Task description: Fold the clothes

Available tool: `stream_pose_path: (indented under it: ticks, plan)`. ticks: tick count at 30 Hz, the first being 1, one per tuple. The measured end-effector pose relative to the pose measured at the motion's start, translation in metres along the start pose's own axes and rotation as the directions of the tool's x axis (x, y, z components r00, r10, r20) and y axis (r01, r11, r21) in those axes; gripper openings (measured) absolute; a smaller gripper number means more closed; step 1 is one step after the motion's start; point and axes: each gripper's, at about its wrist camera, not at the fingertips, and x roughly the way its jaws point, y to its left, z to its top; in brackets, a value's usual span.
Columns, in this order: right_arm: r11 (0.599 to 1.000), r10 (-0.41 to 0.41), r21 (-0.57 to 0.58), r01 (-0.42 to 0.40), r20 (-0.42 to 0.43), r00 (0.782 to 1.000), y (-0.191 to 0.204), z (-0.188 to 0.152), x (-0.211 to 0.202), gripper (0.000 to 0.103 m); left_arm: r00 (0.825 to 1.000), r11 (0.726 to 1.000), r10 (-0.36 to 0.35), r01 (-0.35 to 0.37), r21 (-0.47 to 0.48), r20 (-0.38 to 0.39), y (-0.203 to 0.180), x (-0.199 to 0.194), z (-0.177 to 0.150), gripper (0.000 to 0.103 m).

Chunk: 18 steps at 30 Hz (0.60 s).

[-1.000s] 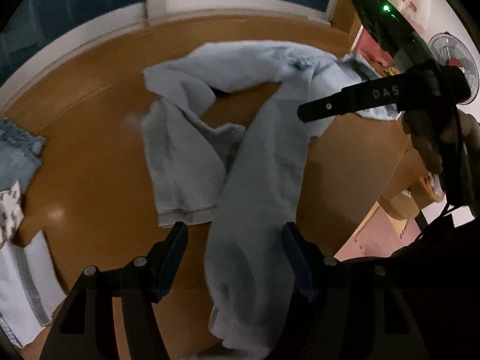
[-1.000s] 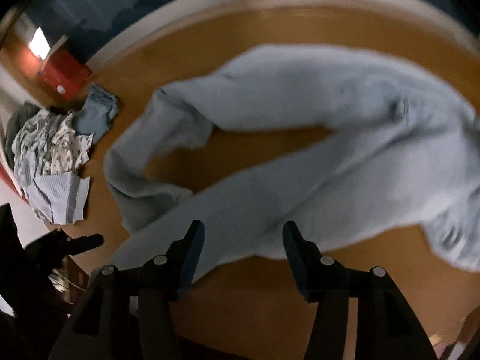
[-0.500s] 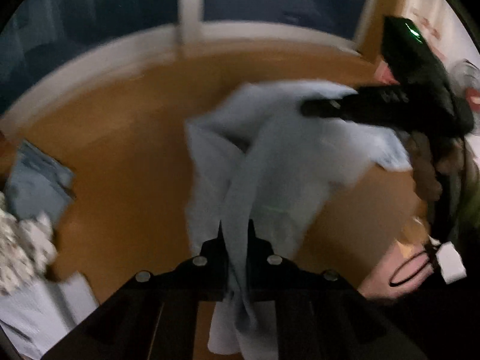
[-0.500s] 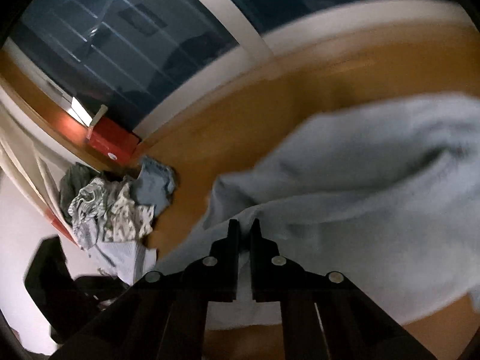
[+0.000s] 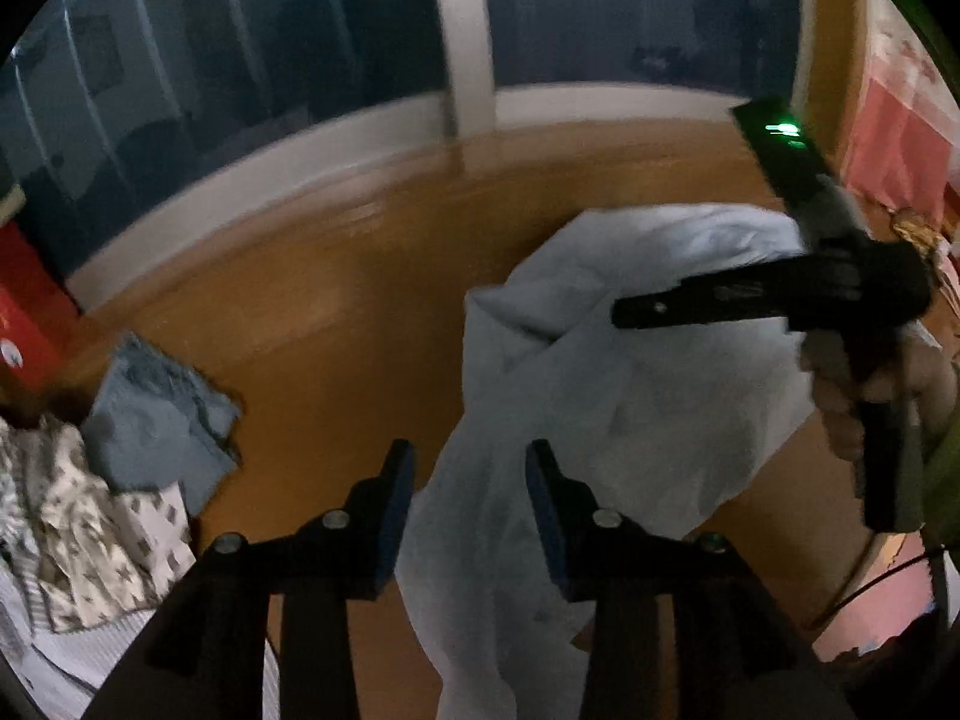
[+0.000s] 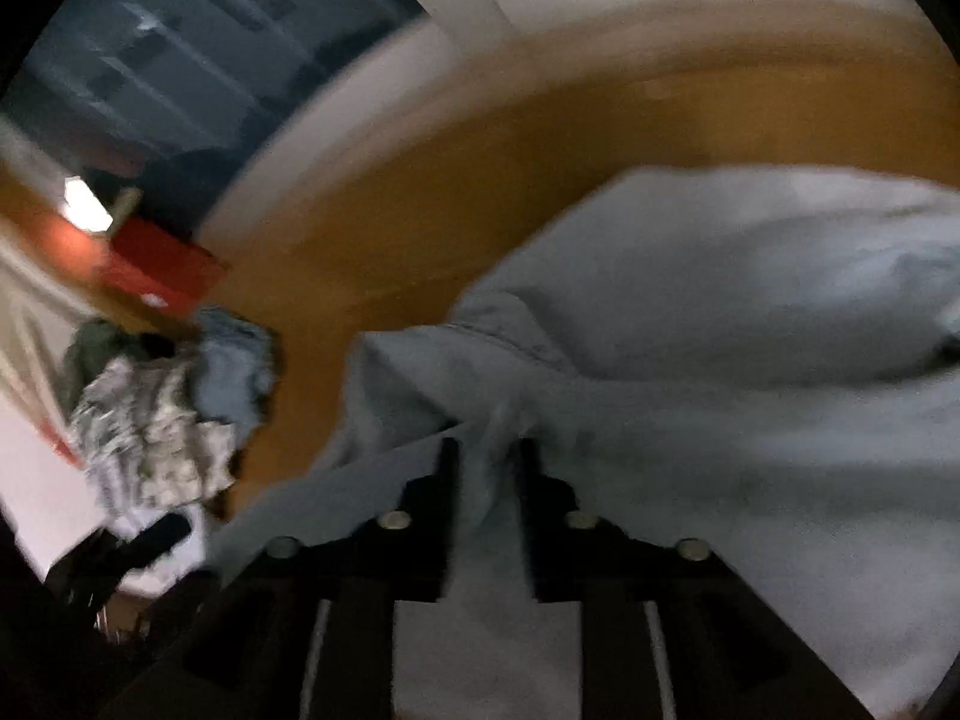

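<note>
Both jaws opening over the pale blue garment on the desk.

I see the pale blue garment (image 5: 630, 372) bunched on the orange-brown desk (image 5: 336, 300), right of centre. My left gripper (image 5: 470, 498) has its jaws about half apart and opening, a fold of cloth lying between them without the pads pressing it. My right gripper (image 6: 485, 480) is also opening; cloth sits in its narrower gap, but blur hides whether the pads touch. A pile of other clothes (image 5: 108, 480) lies at the desk's left edge, well apart.
</note>
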Motion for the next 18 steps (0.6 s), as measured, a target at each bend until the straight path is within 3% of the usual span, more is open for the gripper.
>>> stream_pose_path:
  ticks: [2,4,7,12,15,18]
  plan:
    - [0.998,-0.056,-0.036,0.058,0.058,0.997,-0.001,-0.015,-0.036,0.049,0.998,0.999,-0.038,0.037,0.025,0.043,-0.006,-0.011,0.002,0.046]
    - [0.987,-0.147,-0.041,0.153,0.128,0.981,-0.011,-0.036,-0.075,0.049,0.993,0.993,-0.103,0.100,0.064,0.055,-0.022,-0.010,0.006,0.047]
    - [0.956,-0.293,0.049,0.289,0.182,0.939,-0.046,-0.079,-0.131,0.050,0.982,0.976,-0.185,0.177,0.126,0.050,-0.050,-0.003,0.010,0.047]
    - [0.864,-0.491,0.226,0.450,0.176,0.853,-0.115,-0.137,-0.197,0.050,0.964,0.945,-0.260,0.266,0.190,-0.057,-0.115,0.029,0.007,0.047]
    - [0.802,-0.581,0.275,0.530,0.157,0.798,-0.154,-0.157,-0.224,0.050,0.961,0.935,-0.252,0.271,0.227,-0.110,-0.151,0.048,0.002,0.047]
    - [0.798,-0.592,0.251,0.548,0.158,0.790,-0.174,-0.161,-0.233,0.050,0.962,0.936,-0.228,0.259,0.238,-0.150,-0.182,0.062,-0.003,0.047]
